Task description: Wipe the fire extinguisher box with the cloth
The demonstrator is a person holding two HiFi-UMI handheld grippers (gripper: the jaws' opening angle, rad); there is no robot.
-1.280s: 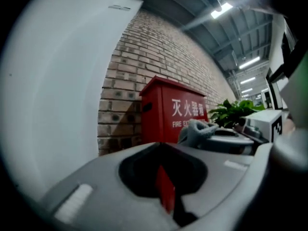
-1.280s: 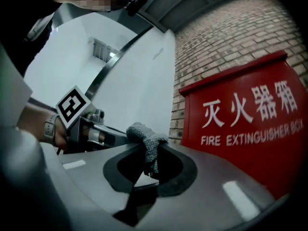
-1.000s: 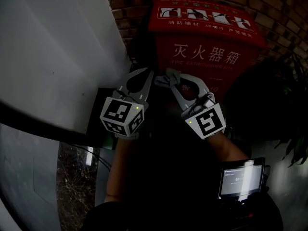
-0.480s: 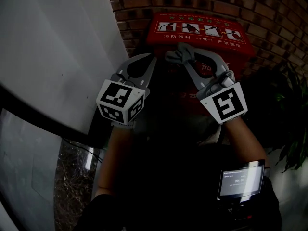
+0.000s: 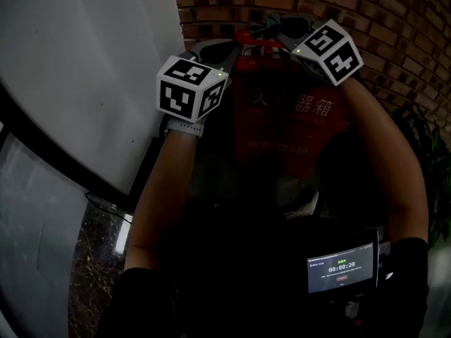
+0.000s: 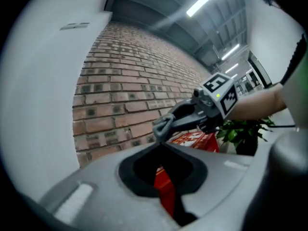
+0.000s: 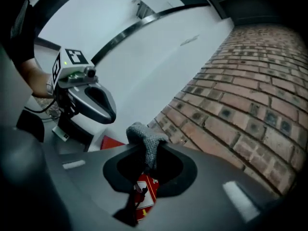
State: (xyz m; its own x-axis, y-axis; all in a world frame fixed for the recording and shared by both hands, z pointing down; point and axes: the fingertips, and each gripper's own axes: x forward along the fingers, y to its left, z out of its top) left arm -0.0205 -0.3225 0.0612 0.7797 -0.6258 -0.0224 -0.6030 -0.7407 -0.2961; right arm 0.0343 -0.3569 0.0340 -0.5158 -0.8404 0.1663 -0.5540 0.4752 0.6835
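Observation:
The red fire extinguisher box (image 5: 296, 122) stands against the brick wall, its front with white characters facing me. My right gripper (image 5: 266, 29) is up at the box's top edge, shut on a grey cloth (image 5: 261, 27). In the right gripper view the cloth (image 7: 147, 139) bunches between the jaw tips, with the box's lid label (image 7: 145, 196) below. My left gripper (image 5: 234, 46) sits just left of it at the same height, shut and empty. In the left gripper view its tips (image 6: 159, 146) meet, with the right gripper (image 6: 166, 124) and cloth (image 6: 162, 127) just ahead.
A brick wall (image 5: 394, 13) rises behind the box and a white wall panel (image 5: 84, 69) runs along the left. A green plant (image 5: 431, 153) stands to the right of the box. A small lit screen (image 5: 342, 266) hangs near my body.
Both grippers have risen from the box's front face to its top edge, the right one carrying the cloth. The left gripper stayed shut beside it.

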